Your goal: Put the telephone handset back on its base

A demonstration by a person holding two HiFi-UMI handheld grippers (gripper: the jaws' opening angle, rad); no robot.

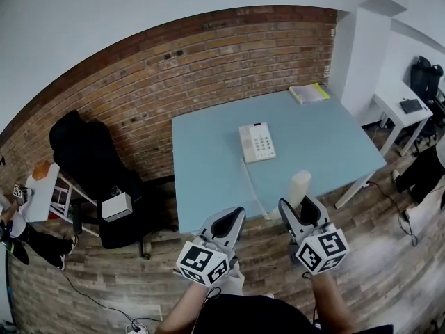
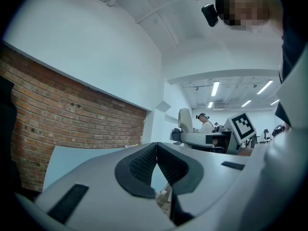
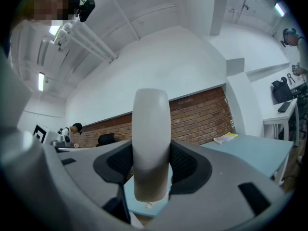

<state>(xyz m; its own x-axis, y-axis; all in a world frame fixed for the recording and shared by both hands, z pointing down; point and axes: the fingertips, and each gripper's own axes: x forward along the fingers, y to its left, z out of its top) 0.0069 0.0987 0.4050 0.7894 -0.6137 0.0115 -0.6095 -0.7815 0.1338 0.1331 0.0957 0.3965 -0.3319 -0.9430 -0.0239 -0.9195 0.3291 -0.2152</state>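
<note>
Jaws of right gripper (image 3: 151,166) clamping one handset (image 3: 150,124), one base (image 1: 257,142)

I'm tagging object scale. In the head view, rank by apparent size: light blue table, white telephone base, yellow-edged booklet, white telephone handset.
1. Light blue table
2. White telephone base
3. Yellow-edged booklet, slightly smaller
Unranked: white telephone handset, because the right gripper hides part of it and it is nearer the camera.

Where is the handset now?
The handset is clamped in the right hand-held gripper, head view's right, by the table's near edge, short of the base.
</note>
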